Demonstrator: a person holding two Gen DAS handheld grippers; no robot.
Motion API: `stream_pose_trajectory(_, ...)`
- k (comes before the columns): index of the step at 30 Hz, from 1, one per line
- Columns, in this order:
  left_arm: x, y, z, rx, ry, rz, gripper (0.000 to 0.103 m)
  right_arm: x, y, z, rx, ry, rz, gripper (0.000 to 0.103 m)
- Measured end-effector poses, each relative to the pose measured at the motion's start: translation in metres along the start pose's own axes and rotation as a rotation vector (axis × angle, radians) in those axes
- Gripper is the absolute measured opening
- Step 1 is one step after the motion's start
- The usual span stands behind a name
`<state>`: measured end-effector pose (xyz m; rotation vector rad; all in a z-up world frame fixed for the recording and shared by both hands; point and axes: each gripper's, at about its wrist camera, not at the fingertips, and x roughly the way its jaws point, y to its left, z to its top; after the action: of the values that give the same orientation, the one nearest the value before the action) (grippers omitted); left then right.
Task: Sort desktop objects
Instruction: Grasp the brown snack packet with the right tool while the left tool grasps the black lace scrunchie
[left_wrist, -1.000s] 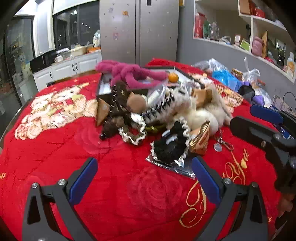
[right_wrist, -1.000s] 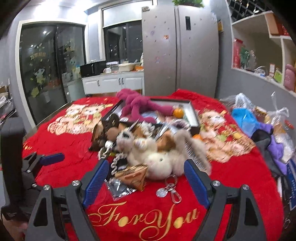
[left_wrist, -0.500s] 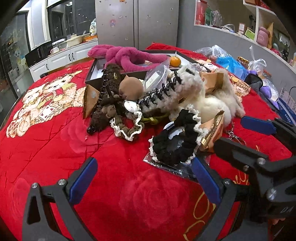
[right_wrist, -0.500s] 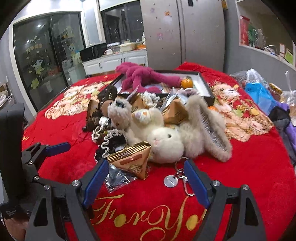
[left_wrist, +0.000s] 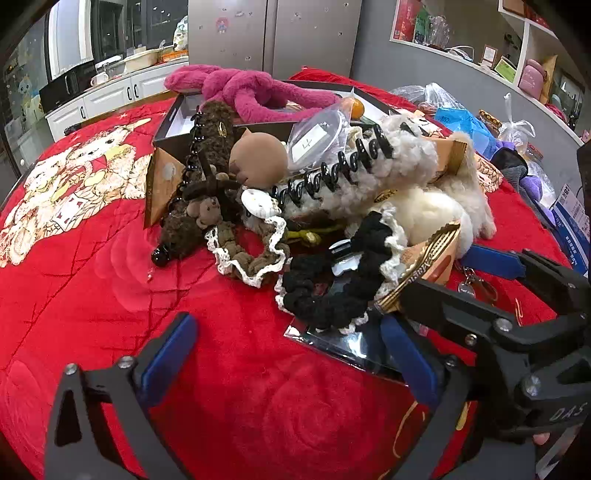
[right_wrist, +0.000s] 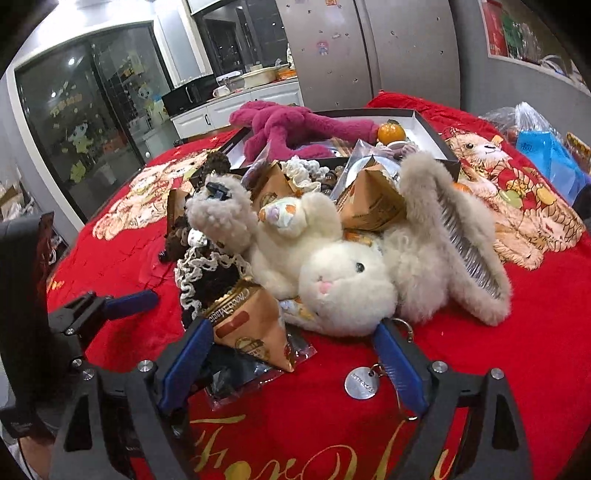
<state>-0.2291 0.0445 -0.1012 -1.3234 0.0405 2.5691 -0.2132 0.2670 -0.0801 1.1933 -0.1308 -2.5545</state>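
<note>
- Here, a heap of small objects sits in the middle of a red blanket, unsorted; judging by this, nearly all the sorting is left.
- At the heap's near edge lies a black crocheted scrunchie with cream trim, resting on a shiny foil packet, with a triangular paper snack pouch touching it at 3 o'clock in the left view.
- A white plush rabbit lies on its back; its long axis runs from 8 o'clock to 2 o'clock in the right view, head toward the camera, one ear stretching to 4 o'clock.
- A round metal keyring tag lies on the blanket at 6 o'clock from the rabbit.
- Behind the heap, at 12 o'clock, a dark open box holds a magenta plush toy and a small orange.
- The left gripper stands wide, jaws having just narrowed slightly, holding nothing; bare blanket and the packet's edge lie between them.
- The right gripper stands wide, jaws having just been opening, gripping nothing; the snack pouch lies between its fingers, not visibly pressed.
</note>
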Motion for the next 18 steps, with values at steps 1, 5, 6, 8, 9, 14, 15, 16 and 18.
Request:
stream_pose_trajectory(1, -0.001, -0.001, 0.000, 0.009, -0.006, -0.002, 0.093, 0.001, 0.000, 0.000, 0.004, -0.002, 0.004, 0.091)
stream_pose_trajectory(5, -0.006, -0.002, -0.002, 0.028, -0.023, 0.010, 0.066, 0.003, 0.001, -0.001, 0.012, 0.001, 0.002, 0.091)
stream_pose_trajectory(6, -0.007, -0.002, -0.002, 0.025, -0.027, 0.023, 0.061, 0.002, 0.003, -0.001, 0.010, 0.000, -0.004, 0.090)
stream_pose_trajectory(8, -0.009, 0.004, -0.002, 0.014, -0.028, 0.029, 0.047, 0.001, 0.004, -0.002, 0.006, 0.004, -0.002, 0.090)
stream_pose_trajectory(9, -0.010, 0.007, -0.002, 0.004, -0.029, 0.031, 0.043, -0.001, 0.005, -0.003, 0.010, 0.005, 0.003, 0.090)
stream_pose_trajectory(14, -0.012, 0.018, -0.004, -0.021, -0.034, 0.051, 0.016, -0.008, 0.006, -0.005, 0.014, -0.005, 0.026, 0.090)
stream_pose_trajectory(15, -0.012, 0.018, -0.004, -0.018, -0.036, 0.058, 0.014, -0.009, 0.007, -0.004, 0.012, -0.008, 0.028, 0.090)
stream_pose_trajectory(16, -0.013, 0.019, -0.005, -0.017, -0.037, 0.059, 0.010, -0.010, 0.009, -0.005, 0.006, -0.011, 0.028, 0.088)
stream_pose_trajectory(18, -0.014, 0.018, -0.006, -0.017, -0.039, 0.051, 0.008, -0.012, 0.015, -0.005, -0.019, -0.013, 0.024, 0.082)
